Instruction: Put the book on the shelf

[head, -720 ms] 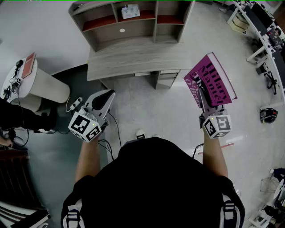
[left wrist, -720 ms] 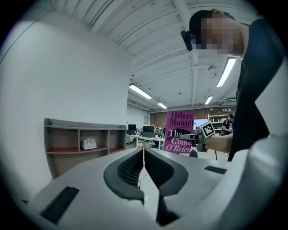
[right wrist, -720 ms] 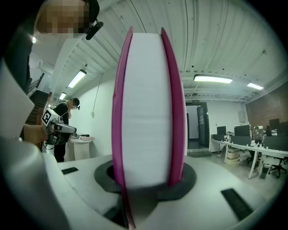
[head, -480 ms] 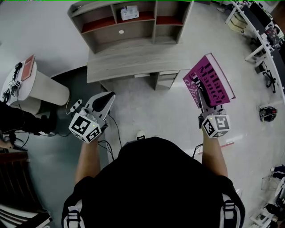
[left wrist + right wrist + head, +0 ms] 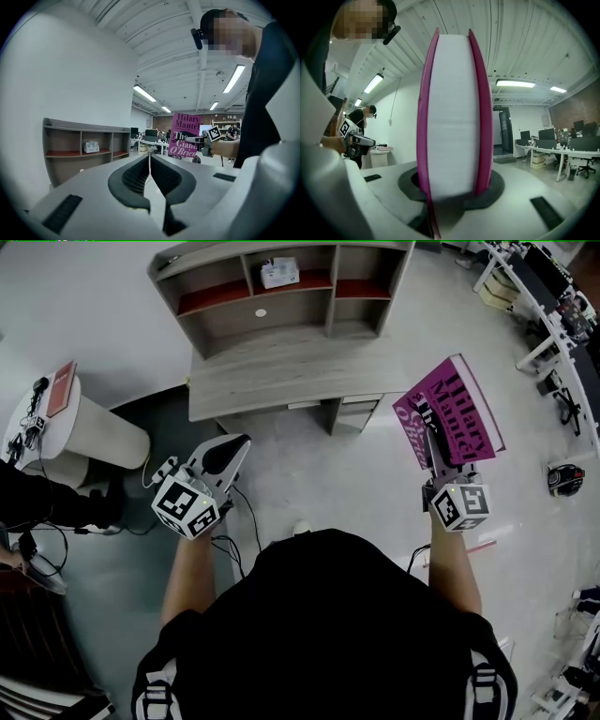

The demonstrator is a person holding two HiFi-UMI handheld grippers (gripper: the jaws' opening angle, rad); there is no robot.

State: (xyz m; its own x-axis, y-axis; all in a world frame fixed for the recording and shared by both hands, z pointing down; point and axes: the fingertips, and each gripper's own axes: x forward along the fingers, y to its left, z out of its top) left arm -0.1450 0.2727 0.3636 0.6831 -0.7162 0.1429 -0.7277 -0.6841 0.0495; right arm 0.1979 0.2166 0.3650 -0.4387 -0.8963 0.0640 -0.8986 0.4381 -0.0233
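Open floor separates us from the desk; little has shifted: our right gripper still clamps the pink book, well short of the shelf, while our left gripper stays closed, empty.

A pale, glossy floor was seen beneath a grey wooden desk, on which a shelf unit with red-lined boards was seated, backed by a white wall. A small white box was kept in its upper middle compartment. A round white pedestal table was placed left of the desk, at a darker stretch of floor. White office desks were ranged at the right. The ribbed ceiling was lit by long strip lights.
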